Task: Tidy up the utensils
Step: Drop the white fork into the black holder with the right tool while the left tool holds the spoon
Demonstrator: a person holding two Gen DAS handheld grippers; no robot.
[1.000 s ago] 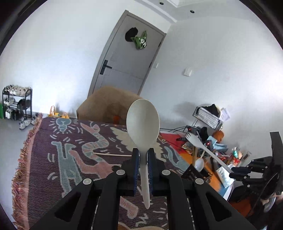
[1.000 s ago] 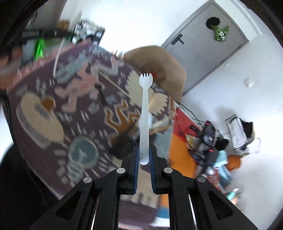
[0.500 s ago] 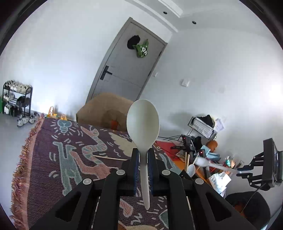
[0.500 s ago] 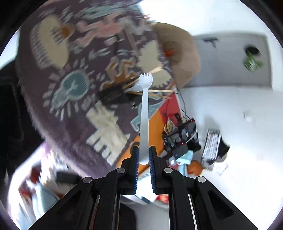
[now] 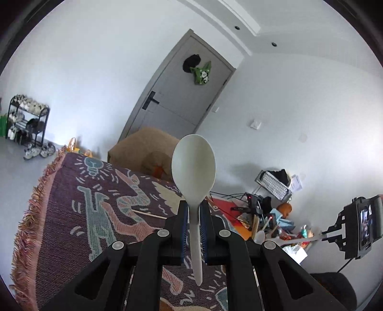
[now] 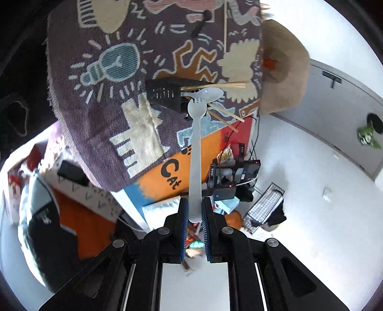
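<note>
My left gripper (image 5: 193,210) is shut on a white plastic spoon (image 5: 194,167), bowl up, held above the patterned cloth (image 5: 95,215). My right gripper (image 6: 193,210) is shut on the handle end of a white plastic fork (image 6: 196,143). The fork's tines point at the mouth of a black perforated utensil holder (image 6: 165,94) that stands on the cloth (image 6: 119,59). The holder has wooden chopsticks (image 6: 225,84) and a white spoon (image 6: 210,92) sticking out. In the left wrist view the fork (image 5: 299,240) and the other gripper (image 5: 359,227) show at the right.
A loose chopstick (image 5: 148,213) and a small black item (image 6: 202,21) lie on the cloth. A brown cushion (image 5: 146,148) sits past the table's far edge. Electronics, cables and clutter (image 6: 234,177) lie on the floor beside an orange box (image 6: 172,172).
My right gripper has swung round and tipped over the table, bringing the fork's tines close to the black holder. My left gripper has tilted up slightly with the spoon.
</note>
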